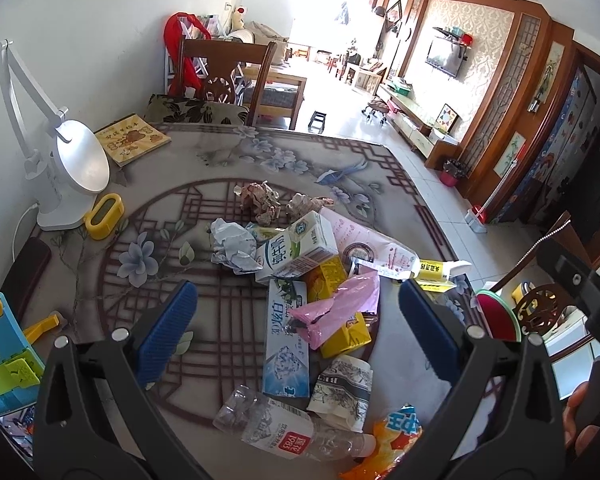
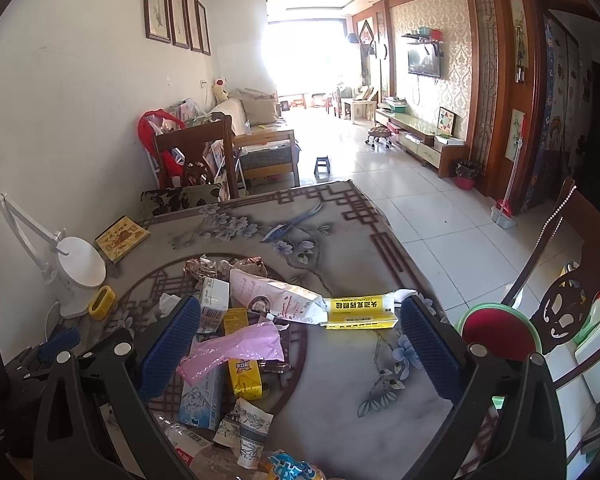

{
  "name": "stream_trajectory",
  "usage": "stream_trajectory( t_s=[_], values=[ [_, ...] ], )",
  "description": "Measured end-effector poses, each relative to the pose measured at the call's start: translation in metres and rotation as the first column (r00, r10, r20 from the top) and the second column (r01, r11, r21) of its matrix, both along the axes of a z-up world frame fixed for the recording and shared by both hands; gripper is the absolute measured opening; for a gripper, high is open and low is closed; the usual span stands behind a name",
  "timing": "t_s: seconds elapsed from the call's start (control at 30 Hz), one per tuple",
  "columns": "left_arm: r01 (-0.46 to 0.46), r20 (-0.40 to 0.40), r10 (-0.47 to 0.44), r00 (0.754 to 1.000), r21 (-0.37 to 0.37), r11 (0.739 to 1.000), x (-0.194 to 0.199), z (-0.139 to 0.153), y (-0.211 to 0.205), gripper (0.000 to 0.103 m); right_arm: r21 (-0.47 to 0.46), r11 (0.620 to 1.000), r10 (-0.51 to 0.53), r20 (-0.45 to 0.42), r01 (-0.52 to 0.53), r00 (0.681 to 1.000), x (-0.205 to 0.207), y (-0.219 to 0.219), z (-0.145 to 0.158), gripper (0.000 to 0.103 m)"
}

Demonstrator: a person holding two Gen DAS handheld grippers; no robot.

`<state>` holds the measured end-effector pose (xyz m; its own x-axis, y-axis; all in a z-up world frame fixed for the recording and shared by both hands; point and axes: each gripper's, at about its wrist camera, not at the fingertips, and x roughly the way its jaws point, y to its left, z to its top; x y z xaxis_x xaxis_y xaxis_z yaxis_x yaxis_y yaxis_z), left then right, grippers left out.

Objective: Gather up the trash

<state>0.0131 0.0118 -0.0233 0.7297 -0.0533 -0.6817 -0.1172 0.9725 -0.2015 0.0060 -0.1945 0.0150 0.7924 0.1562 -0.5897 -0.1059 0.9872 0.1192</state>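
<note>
**Both grippers spread above the trash pile**

I had the left gripper (image 1: 298,332) with its jaws wide apart, holding nothing, over the table (image 1: 228,160). From left to right I counted one crumpled white paper (image 1: 234,249), one milk carton (image 1: 298,249), one pink plastic bag (image 1: 334,310) and one yellow tube box (image 1: 436,272). One clear bottle (image 1: 284,428) lay nearest. The right gripper (image 2: 300,348) was spread too, empty, above the same pile

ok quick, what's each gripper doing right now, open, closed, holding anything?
Left gripper: open, holding nothing, above the trash pile.
Right gripper: open, holding nothing, over the table.
</note>
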Motion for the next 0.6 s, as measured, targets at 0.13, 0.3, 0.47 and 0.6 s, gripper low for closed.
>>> stream_trajectory(
  t_s=[0.13, 0.3, 0.47, 0.6],
  values=[
    [-0.001, 0.005, 0.001, 1.0, 0.001, 1.0, -0.001, 0.001, 0.002, 0.099, 0.0, 1.0, 0.001, -0.002, -0.001, 1.0, 0.001, -0.002, 0.001, 0.096],
    [0.005, -0.001, -0.005, 1.0, 0.006, 1.0, 0.0, -0.001, 0.001, 0.099, 0.003, 1.0, -0.004, -0.001, 0.004, 1.0, 0.001, -0.004, 0.0, 0.096],
    [0.011, 0.0, -0.011, 1.0, 0.015, 1.0, 0.0, 0.005, -0.007, 0.099, 0.016, 1.0, -0.019, -0.01, 0.019, 1.0, 0.002, -0.01, -0.003, 0.096],
    [0.007, -0.003, -0.007, 1.0, 0.014, 1.0, 0.0, 0.004, -0.007, 0.099, 0.023, 0.999, -0.023, -0.015, 0.023, 1.0, 0.002, -0.012, -0.005, 0.096]
  ],
)
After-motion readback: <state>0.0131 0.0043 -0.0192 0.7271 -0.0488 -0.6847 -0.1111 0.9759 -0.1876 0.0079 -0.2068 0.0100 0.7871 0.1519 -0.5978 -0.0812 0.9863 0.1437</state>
